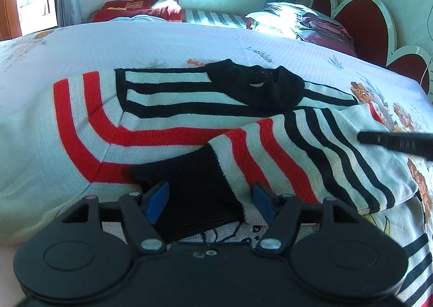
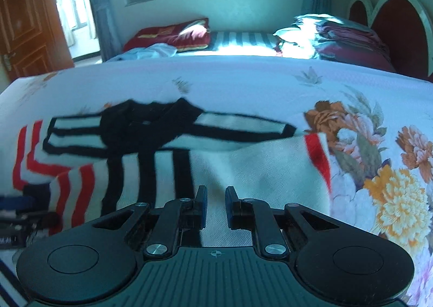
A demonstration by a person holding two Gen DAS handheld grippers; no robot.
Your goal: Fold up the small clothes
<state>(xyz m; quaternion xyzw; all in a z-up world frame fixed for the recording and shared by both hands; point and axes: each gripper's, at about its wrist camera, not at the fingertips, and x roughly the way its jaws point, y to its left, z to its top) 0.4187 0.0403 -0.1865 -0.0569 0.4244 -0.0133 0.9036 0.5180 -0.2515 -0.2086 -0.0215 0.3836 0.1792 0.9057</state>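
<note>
A small striped sweater (image 1: 167, 106), white with red and black stripes and a black collar (image 1: 257, 85), lies on the floral bedspread (image 1: 162, 42). One sleeve is folded across the body, and its black cuff (image 1: 194, 193) lies between the open fingers of my left gripper (image 1: 211, 198). My right gripper (image 2: 216, 201) hovers over the sweater's white part (image 2: 257, 169), its fingers a narrow gap apart with nothing between them. It also shows as a dark bar at the right of the left wrist view (image 1: 395, 142). The right wrist view is blurred.
The bed's far side holds a dark red pillow (image 2: 176, 33), folded bedding (image 2: 338, 33) and a light garment (image 2: 154, 51). A red heart-shaped headboard (image 1: 365, 23) stands at the right. A wooden door (image 2: 24, 25) is at the left, a window behind.
</note>
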